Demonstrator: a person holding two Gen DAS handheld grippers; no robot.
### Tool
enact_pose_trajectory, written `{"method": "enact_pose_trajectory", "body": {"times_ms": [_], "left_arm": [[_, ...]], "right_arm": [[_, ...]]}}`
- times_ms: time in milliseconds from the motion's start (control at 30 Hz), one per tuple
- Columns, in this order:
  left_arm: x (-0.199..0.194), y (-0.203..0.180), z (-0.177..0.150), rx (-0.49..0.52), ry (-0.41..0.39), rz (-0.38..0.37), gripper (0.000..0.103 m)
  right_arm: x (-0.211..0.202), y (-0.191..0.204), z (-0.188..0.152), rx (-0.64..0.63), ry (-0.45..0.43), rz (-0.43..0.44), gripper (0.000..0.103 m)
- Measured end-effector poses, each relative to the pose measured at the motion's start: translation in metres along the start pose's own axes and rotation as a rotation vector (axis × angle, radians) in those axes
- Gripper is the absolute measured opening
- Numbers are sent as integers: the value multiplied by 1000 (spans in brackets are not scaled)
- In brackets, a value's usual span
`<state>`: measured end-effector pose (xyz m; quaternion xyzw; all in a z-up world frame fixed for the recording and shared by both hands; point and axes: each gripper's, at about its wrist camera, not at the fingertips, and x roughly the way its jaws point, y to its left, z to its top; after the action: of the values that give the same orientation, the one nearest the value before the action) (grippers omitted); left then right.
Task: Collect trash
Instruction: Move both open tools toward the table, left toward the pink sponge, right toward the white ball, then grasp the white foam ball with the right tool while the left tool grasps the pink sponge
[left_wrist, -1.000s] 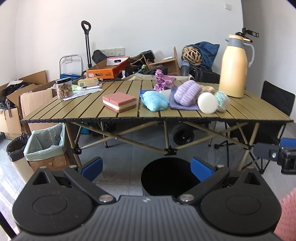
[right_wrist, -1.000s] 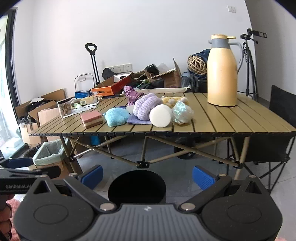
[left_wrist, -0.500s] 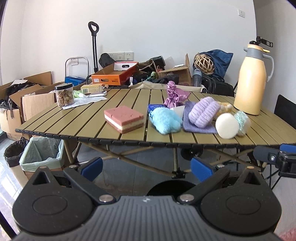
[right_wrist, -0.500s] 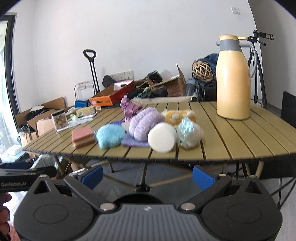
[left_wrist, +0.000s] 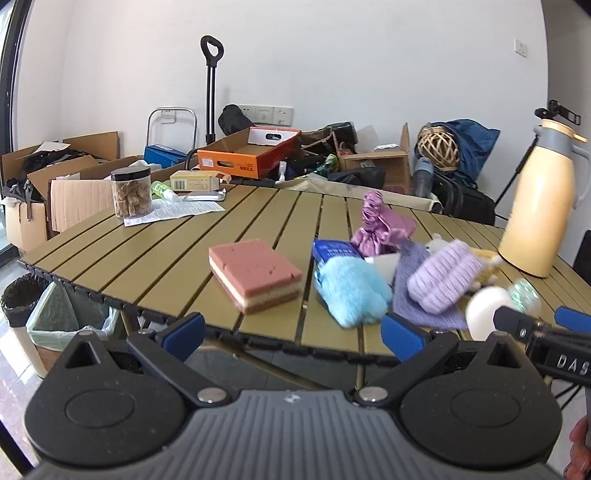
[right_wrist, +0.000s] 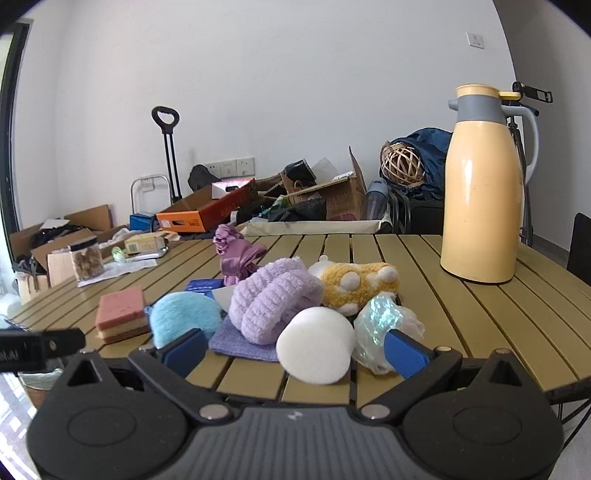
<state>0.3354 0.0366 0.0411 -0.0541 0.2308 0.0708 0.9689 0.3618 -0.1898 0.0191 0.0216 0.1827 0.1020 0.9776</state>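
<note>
Because nothing is picked yet, the left gripper (left_wrist: 291, 336) and right gripper (right_wrist: 293, 349) are wide open and empty before the table (right_wrist: 480, 314), where the white sponge (right_wrist: 314, 350) lies nearest.

Bright, even daylight; fisheye bending with dark corners in both views; left wrist view slightly motion-blurred.

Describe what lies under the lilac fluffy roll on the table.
The lilac fluffy roll rests on a flat purple cloth, which lies on the slatted table. The roll covers most of the cloth, so anything else beneath it is hidden.
</note>
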Motion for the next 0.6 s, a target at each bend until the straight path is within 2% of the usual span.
{"method": "enact_pose_trajectory", "body": {"times_ms": [200, 333, 533, 600], "left_arm": [[25, -3, 15, 20, -6, 0, 103], [35, -2, 13, 24, -14, 3, 103], [44, -2, 9, 40, -2, -1, 103], [46, -2, 8, 44, 4, -3, 103]], "right_arm": [[24, 4, -2, -22, 0, -18, 100], [36, 5, -5, -22, -4, -36, 99], [52, 8, -9, -26, 10, -66, 93], [58, 7, -10, -19, 17, -78, 86]]}}
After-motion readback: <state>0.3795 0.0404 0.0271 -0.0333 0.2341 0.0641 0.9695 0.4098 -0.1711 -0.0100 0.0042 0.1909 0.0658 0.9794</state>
